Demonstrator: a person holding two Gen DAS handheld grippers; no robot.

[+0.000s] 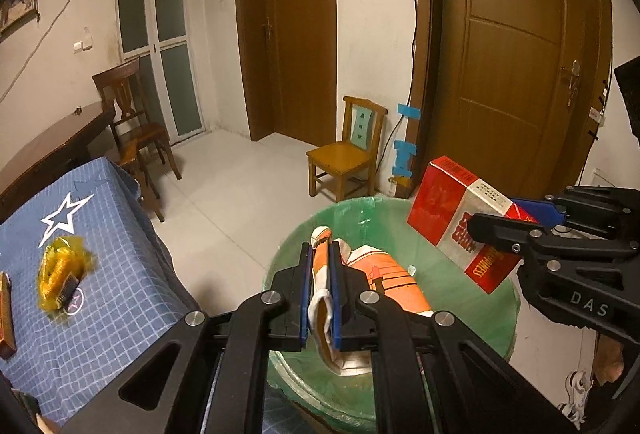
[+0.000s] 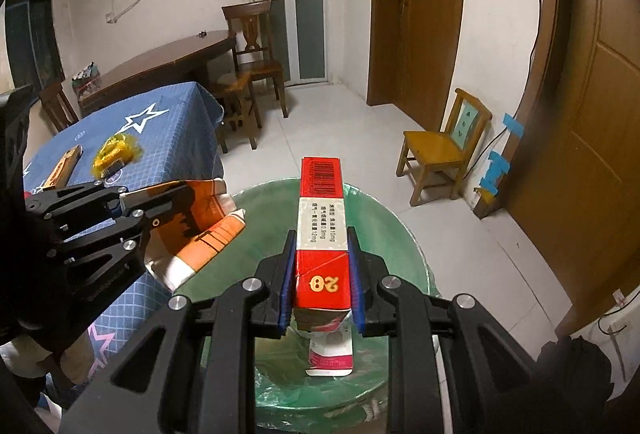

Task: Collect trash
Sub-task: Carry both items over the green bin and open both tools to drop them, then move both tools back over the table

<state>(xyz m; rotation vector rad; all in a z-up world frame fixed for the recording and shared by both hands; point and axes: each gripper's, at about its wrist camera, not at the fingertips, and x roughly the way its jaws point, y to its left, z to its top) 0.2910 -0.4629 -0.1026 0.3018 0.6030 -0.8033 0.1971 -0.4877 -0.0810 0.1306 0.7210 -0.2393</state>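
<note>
Orange-white wrapper (image 1: 320,274) clamped in left gripper (image 1: 320,290) jaws, red box (image 2: 322,234) pinched in right gripper (image 2: 322,274) jaws, both held over green-lined bin (image 2: 400,234).

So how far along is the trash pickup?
Nothing visibly lies in the green-lined bin yet. In hand: left gripper holds an orange wrapper, right gripper a red box, both over it. Left on the table: yellow wrapper, brown pack.
</note>
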